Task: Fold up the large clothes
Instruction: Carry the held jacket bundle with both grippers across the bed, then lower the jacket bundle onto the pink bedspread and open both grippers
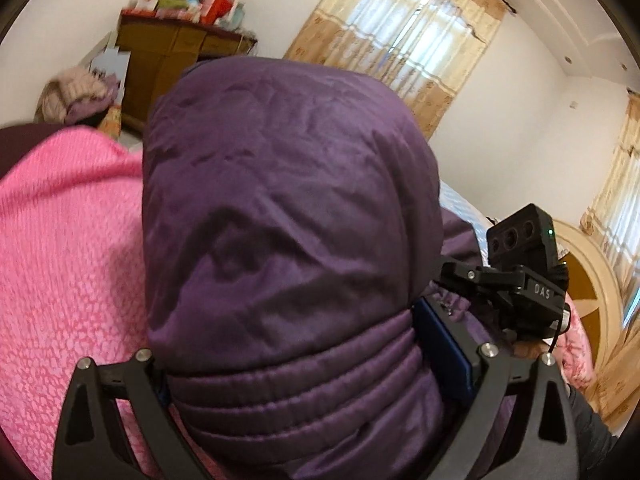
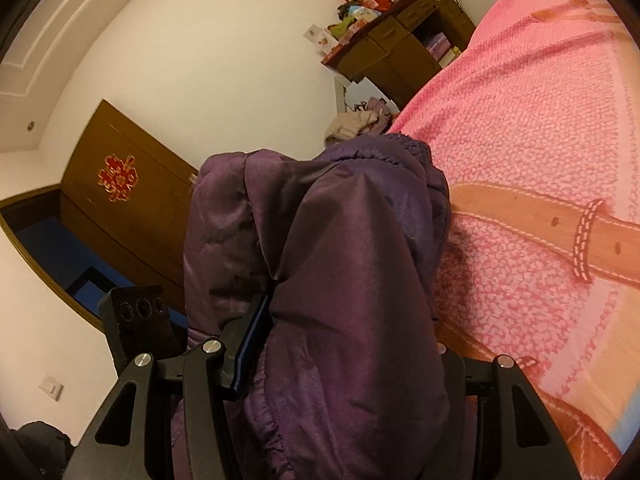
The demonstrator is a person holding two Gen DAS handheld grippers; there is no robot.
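The left gripper [image 1: 316,364] has its jaws clamped on the purple padded jacket [image 1: 288,216], which fills the frame's centre; the right gripper [image 2: 340,344] grips another bunch of it above the pink bedspread [image 2: 540,128].

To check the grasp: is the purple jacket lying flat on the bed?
No, the purple jacket bulges up, clamped between the left gripper's fingers.
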